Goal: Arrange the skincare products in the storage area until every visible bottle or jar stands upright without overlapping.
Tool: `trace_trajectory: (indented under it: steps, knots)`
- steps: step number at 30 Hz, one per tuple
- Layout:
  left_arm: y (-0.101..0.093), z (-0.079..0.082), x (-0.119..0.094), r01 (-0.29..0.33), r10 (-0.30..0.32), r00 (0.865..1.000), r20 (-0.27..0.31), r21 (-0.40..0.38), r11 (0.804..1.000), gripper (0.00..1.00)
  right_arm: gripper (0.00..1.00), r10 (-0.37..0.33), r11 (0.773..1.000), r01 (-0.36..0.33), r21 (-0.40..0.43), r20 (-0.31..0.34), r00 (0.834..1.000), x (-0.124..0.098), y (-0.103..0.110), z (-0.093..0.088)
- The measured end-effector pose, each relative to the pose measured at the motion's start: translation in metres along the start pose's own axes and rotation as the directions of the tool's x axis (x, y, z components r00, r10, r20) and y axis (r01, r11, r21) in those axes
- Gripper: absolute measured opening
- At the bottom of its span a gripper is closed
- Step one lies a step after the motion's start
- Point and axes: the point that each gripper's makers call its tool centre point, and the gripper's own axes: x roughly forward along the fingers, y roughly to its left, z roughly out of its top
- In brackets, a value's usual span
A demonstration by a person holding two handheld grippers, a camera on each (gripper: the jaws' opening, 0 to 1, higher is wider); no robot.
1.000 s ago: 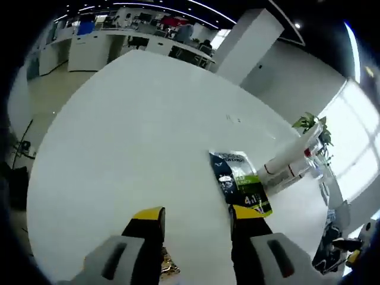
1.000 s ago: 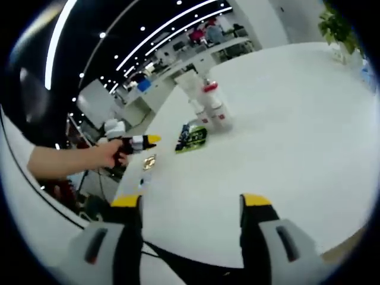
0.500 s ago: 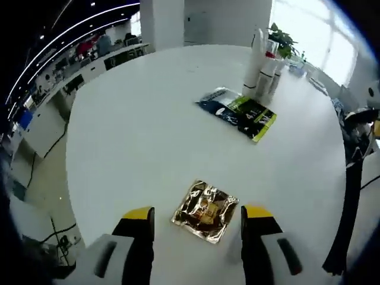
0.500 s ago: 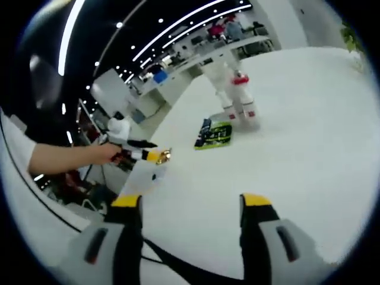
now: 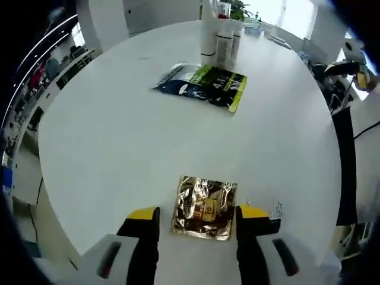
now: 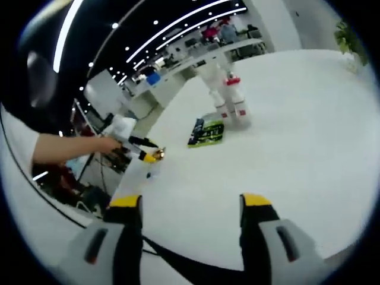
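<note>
On the round white bench [image 5: 119, 136], upright bottles [image 5: 221, 37] stand at the far edge beside a flat dark-and-green pouch [image 5: 205, 86], while the open left gripper [image 5: 197, 215] straddles a gold foil sachet [image 5: 204, 206], likely light, crinkly and slippery, best pinched by its edges; the right gripper [image 6: 191, 203] hovers open.

A: Table [image 5: 119, 136] colour?
B: Plain white. Foil sachet [image 5: 205, 206] is crinkled gold with darker brown patches.
A: The flat pouch [image 5: 202, 86]?
B: Dark navy and lime green, white lettering. Bottles [image 5: 218, 35] are white; 1 has a red band [image 6: 233, 81].
A: Jaw tips?
B: Yellow over black, grey bodies.
</note>
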Motion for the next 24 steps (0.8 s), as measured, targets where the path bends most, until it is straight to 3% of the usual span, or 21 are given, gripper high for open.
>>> trace_trajectory:
  steps: [2, 11, 15, 24]
  knots:
    - [-0.003, 0.001, 0.0, 0.017, -0.016, 1.0, -0.017, 0.05, 0.999, 0.53, 0.64, -0.007, 1.0, 0.007, 0.001, -0.011, 1.0, -0.002, 0.001, -0.006]
    - [-0.017, 0.001, -0.003, 0.031, -0.025, 0.998, -0.059, 0.103, 0.994, 0.42, 0.64, -0.008, 1.0, 0.008, 0.005, -0.043, 0.999, -0.007, 0.008, -0.016]
    - [-0.016, -0.001, -0.002, 0.033, -0.024, 0.996, -0.08, 0.103, 0.994, 0.4, 0.64, 0.019, 1.0, -0.019, -0.006, -0.073, 0.997, -0.001, 0.013, -0.019]
    - [-0.015, 0.0, -0.003, 0.031, -0.026, 0.997, -0.074, 0.073, 0.997, 0.39, 0.63, 0.054, 0.999, -0.054, -0.004, -0.047, 0.997, 0.011, 0.013, -0.009]
